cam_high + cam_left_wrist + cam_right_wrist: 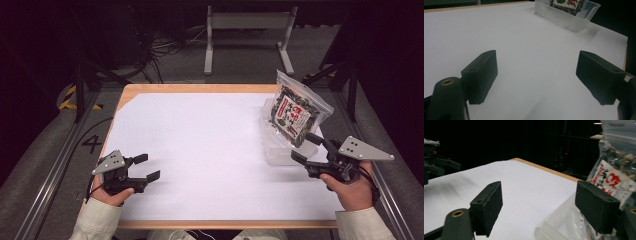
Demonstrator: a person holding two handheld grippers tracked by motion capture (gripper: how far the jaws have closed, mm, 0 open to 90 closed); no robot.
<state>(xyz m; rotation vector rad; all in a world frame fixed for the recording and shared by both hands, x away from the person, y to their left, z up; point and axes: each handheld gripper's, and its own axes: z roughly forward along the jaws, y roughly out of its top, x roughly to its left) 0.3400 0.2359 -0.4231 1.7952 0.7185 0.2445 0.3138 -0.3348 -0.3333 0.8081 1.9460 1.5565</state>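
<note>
A clear plastic bag (296, 111) with dark contents and a red and white label leans in a clear plastic container (285, 152) at the table's right side. My right gripper (306, 148) stands open at the container's near right corner, one jaw over its rim. From the right gripper view the bag (616, 170) rises at the right behind the far jaw, with the container's wall (559, 220) below. My left gripper (147, 167) is open near the front left, above bare white surface. The container (571, 17) lies far off in the left gripper view.
A white sheet (200, 150) covers a wood-edged table (150, 88). Metal rails run along both sides of the table. A white metal stand (247, 30) and cables sit on the floor beyond the far edge. The other hand's gripper (434, 157) appears at far left in the right gripper view.
</note>
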